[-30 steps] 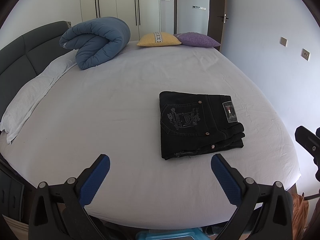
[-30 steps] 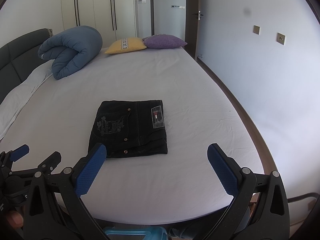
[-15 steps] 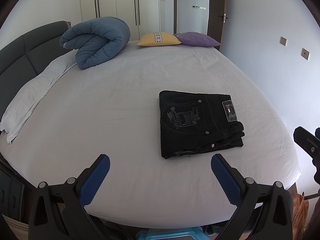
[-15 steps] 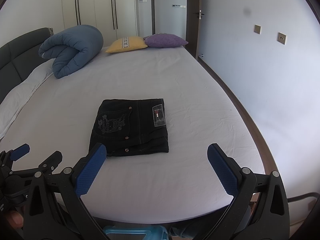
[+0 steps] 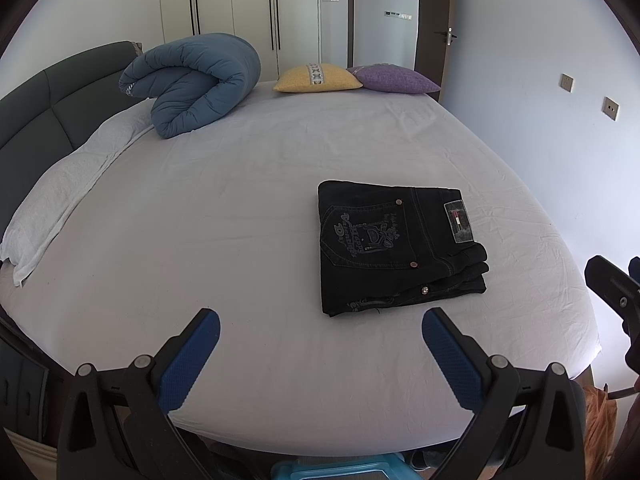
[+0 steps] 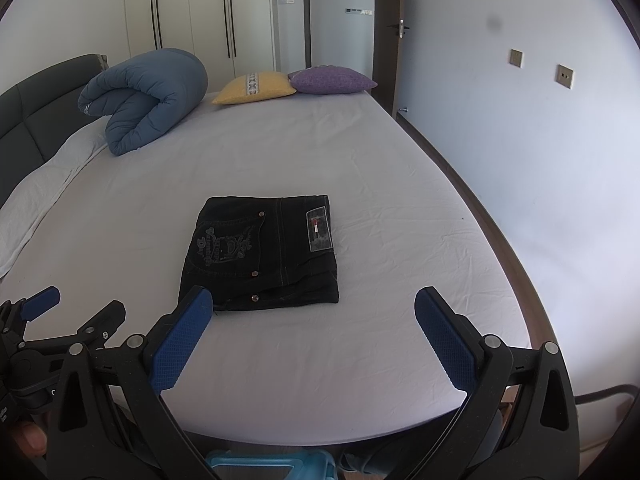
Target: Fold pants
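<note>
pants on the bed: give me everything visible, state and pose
The pants are black denim, folded into a compact, roughly square stack lying flat on the white bed sheet. On top: a back pocket with pale embroidery, metal rivets, and a waistband patch. Layer edges show at the near side. Neither gripper touches them; only the sheet does.

Folded black denim pants (image 5: 396, 246) bore grey pocket embroidery; white bed sheet (image 5: 240, 200); rolled blue quilted duvet (image 5: 192, 82); yellow cushion (image 5: 316, 78), patterned band; purple cushion (image 5: 394, 79).
</note>
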`<state>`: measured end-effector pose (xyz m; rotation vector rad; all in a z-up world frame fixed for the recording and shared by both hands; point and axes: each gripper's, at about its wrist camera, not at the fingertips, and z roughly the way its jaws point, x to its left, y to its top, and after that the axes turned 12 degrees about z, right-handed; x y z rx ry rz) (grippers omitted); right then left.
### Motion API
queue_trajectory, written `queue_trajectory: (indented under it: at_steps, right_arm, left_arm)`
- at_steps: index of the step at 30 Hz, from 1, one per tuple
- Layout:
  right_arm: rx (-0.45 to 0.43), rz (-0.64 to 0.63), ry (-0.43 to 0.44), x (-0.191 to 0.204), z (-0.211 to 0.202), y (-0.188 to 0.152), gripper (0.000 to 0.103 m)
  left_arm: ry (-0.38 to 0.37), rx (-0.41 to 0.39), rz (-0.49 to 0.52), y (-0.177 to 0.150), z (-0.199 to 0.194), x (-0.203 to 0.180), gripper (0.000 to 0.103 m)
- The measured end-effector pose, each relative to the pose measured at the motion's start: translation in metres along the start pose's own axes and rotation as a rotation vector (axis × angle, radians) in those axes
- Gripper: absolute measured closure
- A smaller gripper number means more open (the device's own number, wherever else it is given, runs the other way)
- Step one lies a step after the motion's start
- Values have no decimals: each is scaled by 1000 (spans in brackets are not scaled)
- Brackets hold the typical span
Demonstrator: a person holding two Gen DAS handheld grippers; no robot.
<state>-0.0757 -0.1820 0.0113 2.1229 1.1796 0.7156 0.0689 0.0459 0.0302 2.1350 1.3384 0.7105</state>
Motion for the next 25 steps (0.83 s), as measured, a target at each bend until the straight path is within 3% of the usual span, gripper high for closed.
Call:
queue_trajectory:
  at_steps: [25]
  right_arm:
    - [6,2,-2,2,-2,-8,0]
  left_arm:
    - [-29,3,-17,-8,0,0,0]
